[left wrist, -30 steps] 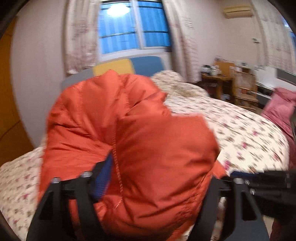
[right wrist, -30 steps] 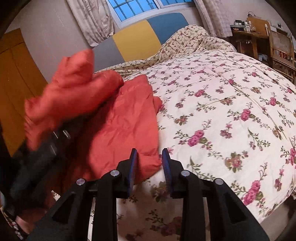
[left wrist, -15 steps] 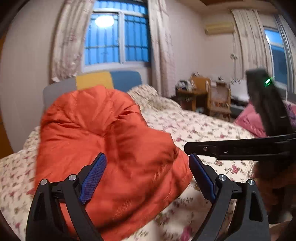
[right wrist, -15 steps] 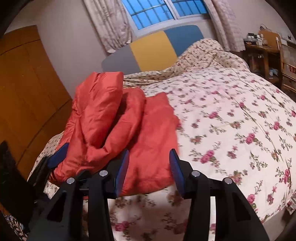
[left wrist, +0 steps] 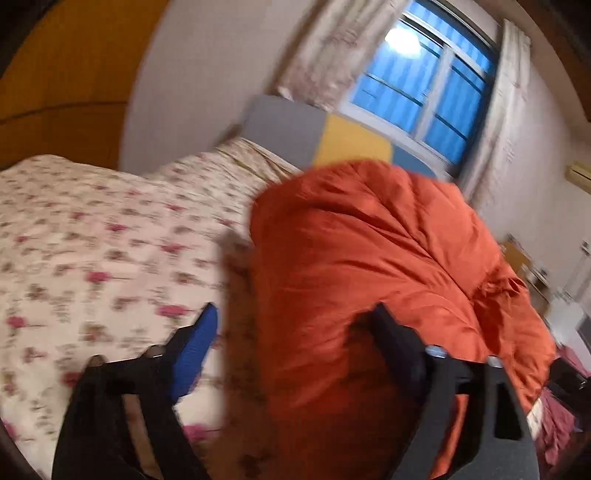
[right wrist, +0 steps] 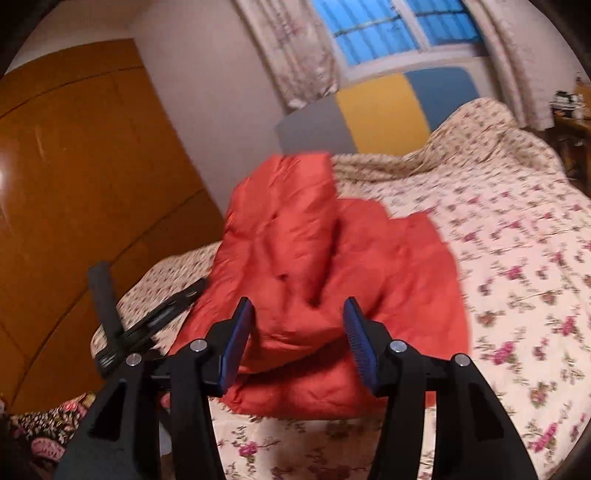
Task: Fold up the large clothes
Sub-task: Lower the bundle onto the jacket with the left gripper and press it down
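An orange-red puffy jacket [right wrist: 325, 280] lies bunched in a folded heap on the floral bedspread [right wrist: 517, 258]. In the left wrist view the jacket [left wrist: 388, 277] fills the centre and right. My left gripper [left wrist: 291, 332] is open, its jaws wide apart, its blue-padded finger [left wrist: 195, 339] over the bedspread and the other finger against the jacket. It also shows in the right wrist view [right wrist: 147, 325] at the jacket's left side. My right gripper [right wrist: 297, 336] is open and empty, just in front of the jacket's near edge.
A wooden wardrobe [right wrist: 74, 184] stands left of the bed. A grey, yellow and blue headboard [right wrist: 380, 110] sits under a curtained window [right wrist: 388, 29]. A wooden desk [right wrist: 572, 122] with clutter stands at the far right. A dark patterned cloth [right wrist: 48, 424] lies at lower left.
My left gripper opened and let go of the jacket, then swung left and tilted. My right gripper opened wider and drew back. The jacket now rests on the bed.
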